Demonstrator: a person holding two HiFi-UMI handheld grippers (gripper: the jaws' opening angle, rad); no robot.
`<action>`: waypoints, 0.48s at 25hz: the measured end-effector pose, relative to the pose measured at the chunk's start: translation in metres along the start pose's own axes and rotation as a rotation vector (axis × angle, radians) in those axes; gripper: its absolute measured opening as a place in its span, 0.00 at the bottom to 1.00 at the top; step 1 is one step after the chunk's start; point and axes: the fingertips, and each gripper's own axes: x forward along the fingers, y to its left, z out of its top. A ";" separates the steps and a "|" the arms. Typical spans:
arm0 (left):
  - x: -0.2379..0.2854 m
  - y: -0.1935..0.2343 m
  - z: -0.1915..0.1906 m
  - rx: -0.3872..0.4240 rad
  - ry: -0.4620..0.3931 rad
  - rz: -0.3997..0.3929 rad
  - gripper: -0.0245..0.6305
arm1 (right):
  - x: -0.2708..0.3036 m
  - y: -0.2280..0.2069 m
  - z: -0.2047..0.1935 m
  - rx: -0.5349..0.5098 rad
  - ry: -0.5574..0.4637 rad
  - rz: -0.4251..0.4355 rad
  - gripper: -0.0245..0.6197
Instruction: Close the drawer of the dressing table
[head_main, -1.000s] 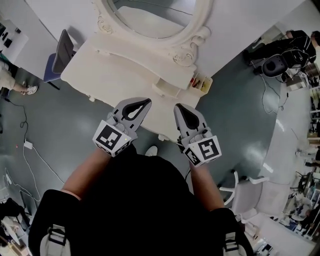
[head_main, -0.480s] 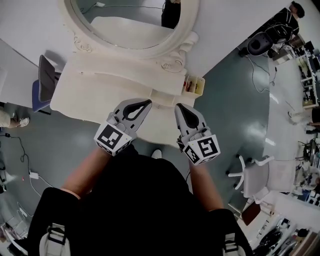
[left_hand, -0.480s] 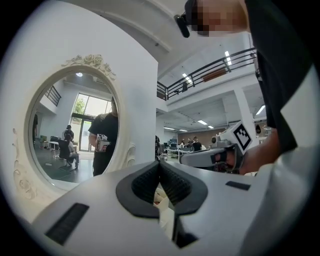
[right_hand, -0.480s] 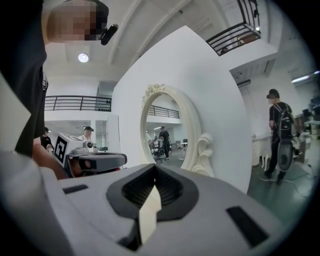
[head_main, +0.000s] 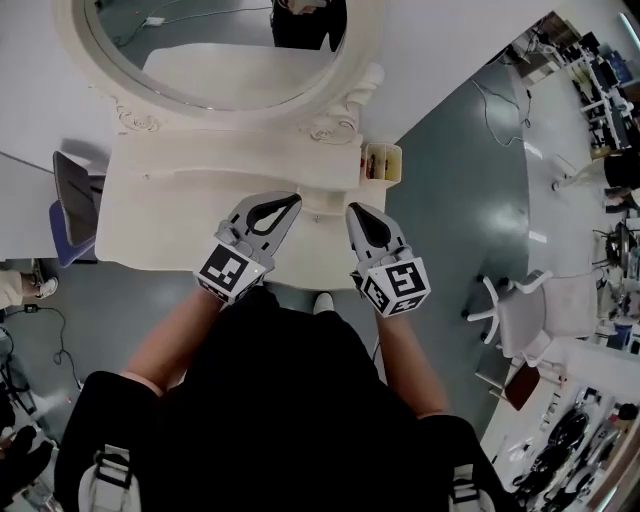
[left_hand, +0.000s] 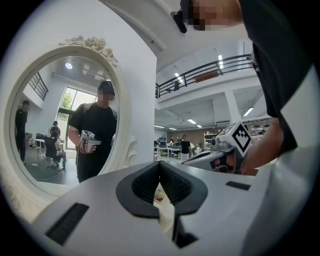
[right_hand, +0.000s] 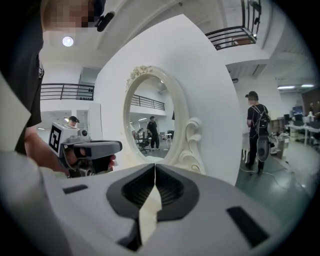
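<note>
The white dressing table (head_main: 160, 225) with its oval mirror (head_main: 220, 55) fills the top of the head view. At its right end a small drawer (head_main: 382, 162) stands pulled out, with small items showing inside. My left gripper (head_main: 294, 200) is shut and empty over the table top, left of the drawer. My right gripper (head_main: 353, 209) is also shut and empty, just in front of the drawer and apart from it. In the left gripper view the jaws (left_hand: 159, 162) meet in front of the mirror (left_hand: 65, 115). The right gripper view shows its closed jaws (right_hand: 154, 164) and the mirror (right_hand: 152, 120).
A blue-seated chair (head_main: 68, 200) stands at the table's left end. A white office chair (head_main: 520, 310) is on the grey floor to the right. A person with a backpack (right_hand: 257, 131) stands further right. Cables lie on the floor at left.
Both grippers have come forward from the table's front edge to over its top, still shut. The table and drawer now lie nearer below me. The drawer stays pulled out.
</note>
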 end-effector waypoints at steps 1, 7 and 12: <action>0.000 0.003 -0.003 0.000 -0.001 -0.015 0.03 | 0.004 -0.001 -0.005 0.008 0.011 -0.015 0.04; -0.008 0.014 -0.017 0.005 -0.016 -0.114 0.03 | 0.022 -0.004 -0.050 0.071 0.099 -0.125 0.05; -0.010 0.020 -0.035 0.008 0.000 -0.180 0.03 | 0.034 -0.010 -0.101 0.134 0.193 -0.218 0.05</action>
